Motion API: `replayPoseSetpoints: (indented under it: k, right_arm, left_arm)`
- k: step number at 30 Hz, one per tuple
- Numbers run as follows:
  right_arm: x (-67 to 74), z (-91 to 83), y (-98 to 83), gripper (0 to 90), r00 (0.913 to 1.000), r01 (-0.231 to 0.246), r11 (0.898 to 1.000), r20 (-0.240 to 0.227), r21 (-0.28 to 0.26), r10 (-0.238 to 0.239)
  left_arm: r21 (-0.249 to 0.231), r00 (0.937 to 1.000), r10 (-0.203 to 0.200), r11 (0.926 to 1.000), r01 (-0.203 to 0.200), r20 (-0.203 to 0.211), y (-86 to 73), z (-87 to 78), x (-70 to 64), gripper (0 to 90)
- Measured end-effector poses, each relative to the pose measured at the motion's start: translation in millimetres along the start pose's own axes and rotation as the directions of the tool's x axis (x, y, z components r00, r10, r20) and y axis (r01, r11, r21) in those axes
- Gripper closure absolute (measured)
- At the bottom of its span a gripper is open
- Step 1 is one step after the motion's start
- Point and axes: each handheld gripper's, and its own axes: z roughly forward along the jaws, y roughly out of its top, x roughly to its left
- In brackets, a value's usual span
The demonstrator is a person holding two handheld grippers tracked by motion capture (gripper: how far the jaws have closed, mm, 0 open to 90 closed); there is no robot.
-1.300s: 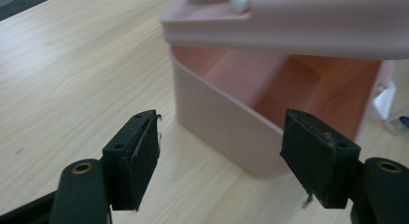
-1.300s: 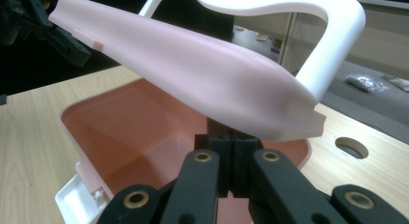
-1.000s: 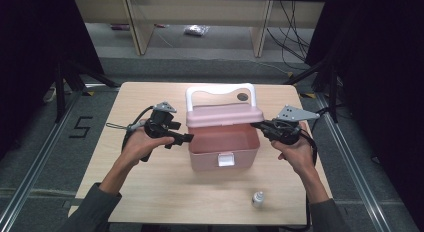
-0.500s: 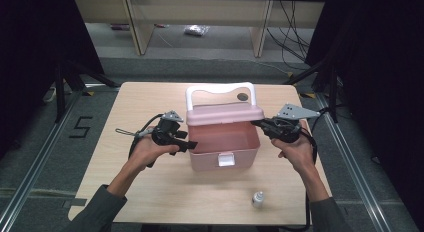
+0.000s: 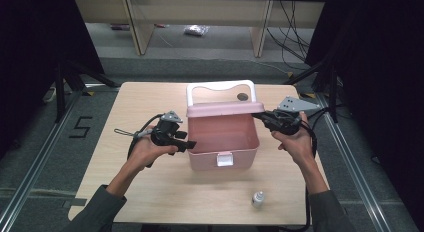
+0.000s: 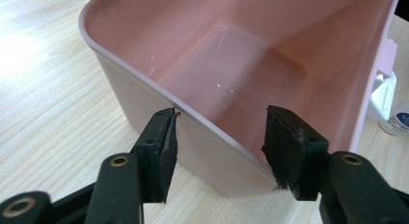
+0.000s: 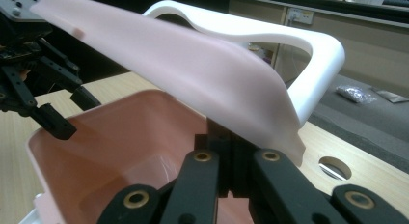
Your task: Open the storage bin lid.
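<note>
Wooden table (image 5: 150,192), pink box (image 5: 222,142) dead centre, lid (image 5: 225,109) tipped up at 12 o'clock.
Right gripper (image 5: 265,117) is clamped on the lid's 3 o'clock edge; left gripper (image 5: 189,144) straddles the 9 o'clock wall, jaws just closing but apart. Looks like bracing the box; next, squeeze that wall squarely.

The box (image 5: 223,142) stands mid-table (image 5: 150,187), its lid (image 5: 225,109) raised along its far edge. The left gripper (image 5: 186,144) is at the box's left wall, the right gripper (image 5: 264,116) at the lid's right end. A bottle (image 5: 258,198) stands before the box, rightward, well apart.
</note>
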Motion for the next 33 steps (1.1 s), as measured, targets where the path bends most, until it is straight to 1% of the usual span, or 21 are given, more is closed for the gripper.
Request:
replayPoseSetpoints:
  k: [2,3,6,7,11,12,14,15,16,17,18,19,20,21,24,25,27,28,30,31,33]
  right_arm:
    - [-2.5,1.7,0.5,90.0,1.0,0.002,1.0,-0.001,0.005,-0.002]
    - [-4.4,4.2,0.1,90.0,1.0,-0.001,1.0,0.003,0.004,0.001]
    - [-6.5,5.8,-0.3,90.0,0.9999,0.008,1.0,0.011,-0.007,-0.008]
    - [-7.1,5.7,-0.8,90.0,0.9998,-0.017,1.0,-0.002,0.006,0.017]
    - [-12.6,8.7,-2.1,90.0,0.9998,0.002,1.0,0.019,-0.01,-0.002]
    - [-16.9,9.7,-3.7,90.0,0.9997,-0.021,1.0,0.014,-0.003,0.021]
    - [-19.1,9.7,-4.6,90.0,0.9994,-0.031,1.0,0.014,0.002,0.031]
    - [-23.5,11.3,-6.8,90.0,0.9988,-0.036,0.999,0.031,-0.02,0.037]
    - [-24.1,10.9,-7.5,90.0,0.9978,-0.055,0.998,0.034,-0.019,0.056]
    - [-26.9,11.5,-8.1,90.0,0.9985,-0.045,0.999,0.029,-0.025,0.046]
    - [-28.0,11.6,-8.7,90.0,0.9982,-0.041,0.999,0.043,-0.03,0.042]
    - [-29.6,12.6,-9.3,90.0,0.9983,-0.036,0.999,0.045,-0.039,0.037]
    - [-29.6,12.6,-9.3,90.0,0.9983,-0.036,0.999,0.045,-0.039,0.037]
    - [-30.2,14.1,-10.2,90.0,0.9979,-0.047,0.998,0.042,-0.05,0.049]
    - [-34.2,19.2,-13.7,90.0,0.9969,-0.048,0.997,0.059,-0.054,0.051]
    - [-34.2,19.2,-13.7,90.0,0.9969,-0.048,0.997,0.059,-0.054,0.051]
    - [-37.1,22.7,-16.6,90.0,0.9963,-0.057,0.997,0.061,-0.053,0.06]
    - [-40.1,26.3,-19.7,90.0,0.9956,-0.069,0.996,0.06,-0.057,0.072]
    - [-40.6,28.3,-20.9,90.0,0.9947,-0.081,0.995,0.058,-0.063,0.085]
    - [-42.1,29.6,-21.8,90.0,0.9943,-0.079,0.995,0.068,-0.055,0.082]
    - [-43.0,33.1,-23.9,90.0,0.9923,-0.102,0.993,0.066,-0.051,0.105]
  left_arm:
    - [0.001,0.9999,0.001,1.0,-0.001,0.011,-0.1,-0.1,0.8,47.3]
    - [0.012,0.9996,-0.027,0.9996,0.027,0.008,-0.9,-1.4,-1.3,47.6]
    - [0.015,0.9994,-0.033,0.9993,0.033,0.008,-1.1,-1.8,-1.9,47.8]
    - [0.0,0.9999,0.002,1.0,-0.002,0.015,-0.5,-0.8,0.5,47.9]
    - [-0.001,0.9999,-0.001,1.0,0.001,0.017,-0.7,-1.1,0.7,48.0]
    - [-0.002,0.9999,0.003,1.0,-0.003,0.015,-1.0,-1.2,0.4,48.2]
    - [-0.004,0.9999,0.003,1.0,-0.003,0.013,-1.0,-1.2,0.3,48.4]
    - [-0.004,0.9999,0.003,1.0,-0.003,0.016,-1.0,-1.3,0.7,48.5]
    - [-0.002,0.9998,0.006,1.0,-0.006,0.019,-1.0,-1.5,1.3,48.5]
    - [-0.002,0.9998,0.006,1.0,-0.006,0.019,-1.0,-1.5,1.3,48.7]
    - [-0.019,0.9998,-0.011,0.9997,0.011,0.016,-1.3,-0.6,0.3,49.1]
    - [-0.019,0.9998,-0.011,0.9997,0.011,0.016,-1.3,-0.6,0.3,49.4]
    - [-0.003,0.9998,0.009,1.0,-0.009,0.019,-1.1,-1.8,1.8,49.4]
    - [-0.003,0.9997,0.009,1.0,-0.009,0.023,-1.1,-1.9,2.2,49.8]
    - [-0.008,0.9996,0.011,0.9999,-0.011,0.025,-1.4,-1.8,2.2,50.4]
    - [-0.013,0.9996,0.001,0.9999,-0.001,0.028,-1.3,-1.3,1.8,50.4]
    - [-0.009,0.9996,0.005,1.0,-0.005,0.027,-1.4,-1.6,2.1,50.6]
    - [0.001,0.9995,0.019,0.9998,-0.019,0.026,-1.2,-2.5,1.6,50.5]
    - [0.001,0.9995,0.02,0.9998,-0.02,0.023,-1.3,-2.6,1.0,50.5]
    - [-0.004,0.9997,0.014,0.9999,-0.013,0.022,-1.5,-2.3,0.3,50.5]
    - [0.0,0.9995,0.019,0.9998,-0.019,0.026,-1.5,-2.8,0.8,50.5]
